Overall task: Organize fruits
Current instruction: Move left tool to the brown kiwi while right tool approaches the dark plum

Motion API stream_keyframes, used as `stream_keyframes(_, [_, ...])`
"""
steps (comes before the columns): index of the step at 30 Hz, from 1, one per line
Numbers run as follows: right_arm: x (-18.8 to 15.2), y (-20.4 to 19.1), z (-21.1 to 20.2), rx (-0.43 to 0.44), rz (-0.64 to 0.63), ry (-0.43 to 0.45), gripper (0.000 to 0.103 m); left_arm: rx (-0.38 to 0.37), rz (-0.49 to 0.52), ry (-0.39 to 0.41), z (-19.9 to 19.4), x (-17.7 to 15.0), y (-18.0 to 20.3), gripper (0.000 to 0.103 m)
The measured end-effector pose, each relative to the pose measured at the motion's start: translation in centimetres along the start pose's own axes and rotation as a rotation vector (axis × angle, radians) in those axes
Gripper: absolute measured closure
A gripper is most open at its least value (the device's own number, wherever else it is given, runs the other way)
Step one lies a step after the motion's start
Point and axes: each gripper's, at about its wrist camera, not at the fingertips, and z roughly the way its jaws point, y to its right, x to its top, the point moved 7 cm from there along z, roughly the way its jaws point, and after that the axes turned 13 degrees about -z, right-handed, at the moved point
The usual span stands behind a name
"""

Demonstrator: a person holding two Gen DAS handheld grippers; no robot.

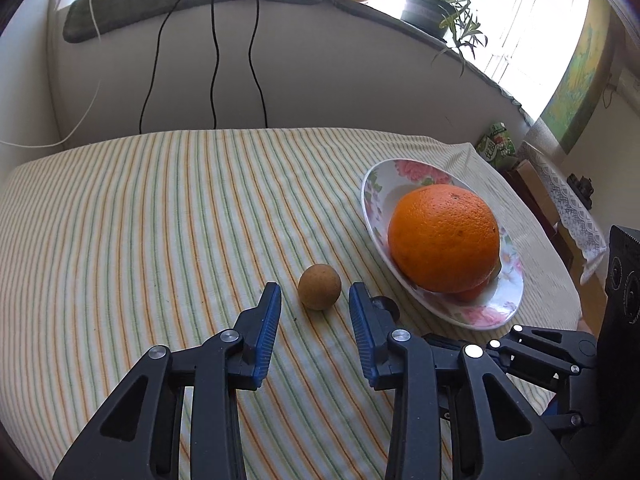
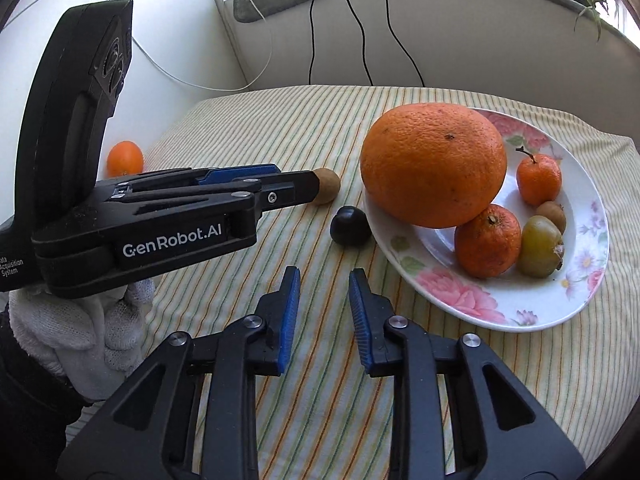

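Loose tangerine (image 2: pixel 125 159): lies at the far left of the worktop (image 1: pixel 140 220), on the striped cloth, well apart from the plate and partly hidden by the left unit.
Left hand-held gripper (image 1: pixel 314 296): held low and nearly level in a white-gloved hand (image 2: pixel 86 330); jaws are wide apart and hold nothing.
Small brown fruit (image 1: pixel 319 287): rests on the cloth between the left fingertips, apparently touching neither pad.
Risk, left grasp: the fruit is round and small; an off-centre closure would likely squeeze it out and roll it across the cloth.
Dark plum (image 2: pixel 351 225): sits just beside the plate rim, near the brown fruit.
Right hand-held gripper (image 2: pixel 324 280): hovers over the cloth, aimed at the plum; jaws are partly open and empty.
Risk, both units: they work close together, so a sideways move could knock one against the other or nudge the plum.
Plate (image 2: pixel 576 304): flowered; carries a large orange (image 2: pixel 434 164), two tangerines and two small greenish-brown fruits.
Risk, plate: the large orange leans on a tangerine (image 2: pixel 488 240); a bump to the rim may shift the pile.
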Motion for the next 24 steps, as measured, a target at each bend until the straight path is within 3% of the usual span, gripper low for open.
stream_keyframes(12, [1.6, 0.6, 1.6, -0.128, 0.035, -0.029, 0.077, -0.089, 0.01, -0.054, 0.9, -0.1, -0.7, 0.079])
stream_keyframes(24, [2.0, -0.4, 2.2, -0.202, 0.0, -0.049, 0.077, -0.086, -0.018, -0.014, -0.4, 0.5, -2.0, 0.08])
